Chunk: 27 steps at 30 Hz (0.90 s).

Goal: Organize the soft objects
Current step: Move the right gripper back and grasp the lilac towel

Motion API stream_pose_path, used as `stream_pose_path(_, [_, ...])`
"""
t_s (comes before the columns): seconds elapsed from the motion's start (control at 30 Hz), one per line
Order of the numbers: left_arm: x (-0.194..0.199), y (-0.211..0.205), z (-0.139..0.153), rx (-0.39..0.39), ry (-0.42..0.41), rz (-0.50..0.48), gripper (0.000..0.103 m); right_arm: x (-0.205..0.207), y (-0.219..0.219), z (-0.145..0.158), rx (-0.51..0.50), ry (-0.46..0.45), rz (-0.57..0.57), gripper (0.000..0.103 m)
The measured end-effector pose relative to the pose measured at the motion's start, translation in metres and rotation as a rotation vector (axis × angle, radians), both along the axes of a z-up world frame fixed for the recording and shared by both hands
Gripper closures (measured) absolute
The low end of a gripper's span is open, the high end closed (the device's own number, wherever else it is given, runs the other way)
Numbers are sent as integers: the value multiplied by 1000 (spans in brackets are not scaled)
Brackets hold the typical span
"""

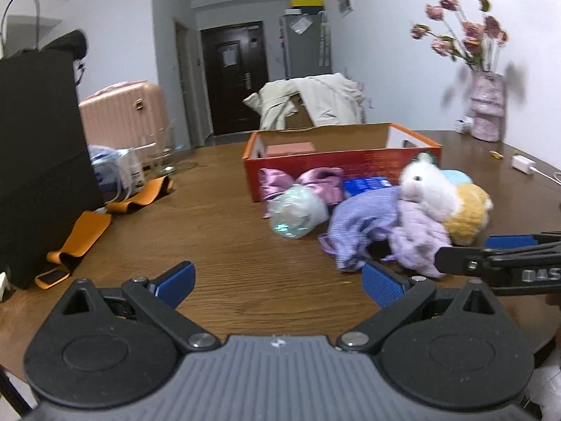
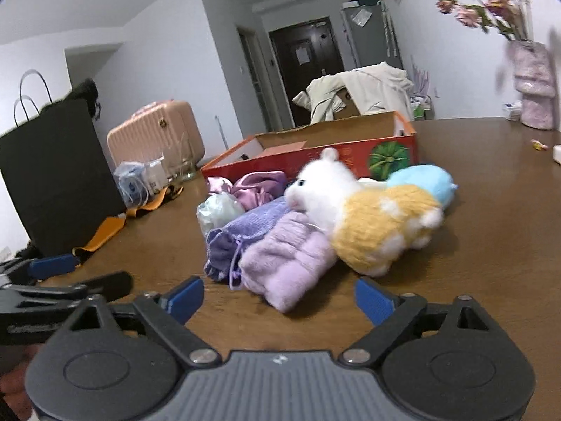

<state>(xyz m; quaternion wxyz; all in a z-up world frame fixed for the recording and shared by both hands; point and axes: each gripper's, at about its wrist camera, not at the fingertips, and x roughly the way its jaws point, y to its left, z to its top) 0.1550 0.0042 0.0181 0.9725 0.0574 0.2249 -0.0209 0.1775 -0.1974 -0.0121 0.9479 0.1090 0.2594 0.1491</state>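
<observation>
A heap of soft things lies on the wooden table in front of an open red cardboard box [image 1: 312, 168] [image 2: 354, 156]. It holds a white plush animal [image 1: 429, 186] [image 2: 329, 186], a yellow plush [image 1: 468, 210] [image 2: 382, 228], a light blue plush [image 2: 424, 182], a pale purple fuzzy cloth [image 1: 419, 238] [image 2: 287, 259], a lilac knit pouch [image 1: 361, 224] [image 2: 238, 235], a shiny pink bow [image 1: 305, 184] [image 2: 252, 186] and a clear plastic bundle [image 1: 298, 214] [image 2: 215, 212]. My left gripper [image 1: 278, 282] is open and empty, short of the heap. My right gripper [image 2: 280, 300] is open and empty, just before the purple cloth.
A black bag [image 1: 38, 161] [image 2: 56, 175] stands at the left with orange straps [image 1: 91, 228] beside it. A glass bowl [image 1: 164, 154], a pink suitcase [image 1: 124, 112] and a vase of flowers [image 1: 485, 105] are further back. A white charger [image 1: 522, 163] lies at the right.
</observation>
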Motion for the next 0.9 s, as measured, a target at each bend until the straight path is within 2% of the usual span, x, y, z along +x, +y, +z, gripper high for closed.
stream_pose_path(0.03, [3, 4, -1, -4, 5, 13, 0, 9, 7, -1, -30, 8, 3, 15])
stream_pose_path(0.07, [5, 8, -2, -8, 11, 26, 0, 18, 13, -3, -63, 16, 0, 22])
stream_pose_path(0.13, [10, 12, -4, -15, 27, 37, 0, 32, 19, -5, -94, 30, -9, 38])
stream_pose_path(0.17, [12, 13, -5, -17, 33, 33, 0, 36, 20, -7, -88, 40, 4, 54])
stream_pose_path(0.27, [16, 15, -4, -10, 26, 22, 0, 28, 22, -5, -97, 40, 25, 68])
stream_pose_path(0.33, [19, 24, 1, -13, -9, 66, 0, 12, 29, -2, -123, 48, 60, 68])
stream_pose_path(0.43, [28, 42, 8, -47, -16, 127, 0, -18, 55, 5, -83, 45, 233, 62])
stream_pose_path(0.5, [30, 51, 11, -71, -13, 152, 0, -31, 64, 9, -31, 24, 344, 44])
stream_pose_path(0.53, [29, 54, 12, -82, -14, 150, 0, -36, 65, 13, -24, 5, 365, 43])
stream_pose_path(0.63, [19, 58, 13, -120, -19, 119, 0, -38, 49, 23, -29, -30, 275, 43])
stream_pose_path(0.73, [10, 60, 4, -232, 17, -15, 0, -20, 27, 19, 36, 28, 181, 41])
stream_pose_path(0.8, [9, 55, -4, -281, 57, -87, 6, -10, 24, 12, 75, 63, 160, 43])
stream_pose_path(0.9, [16, 51, -15, -304, 93, -112, 28, 3, 27, 0, 127, 100, 157, 50])
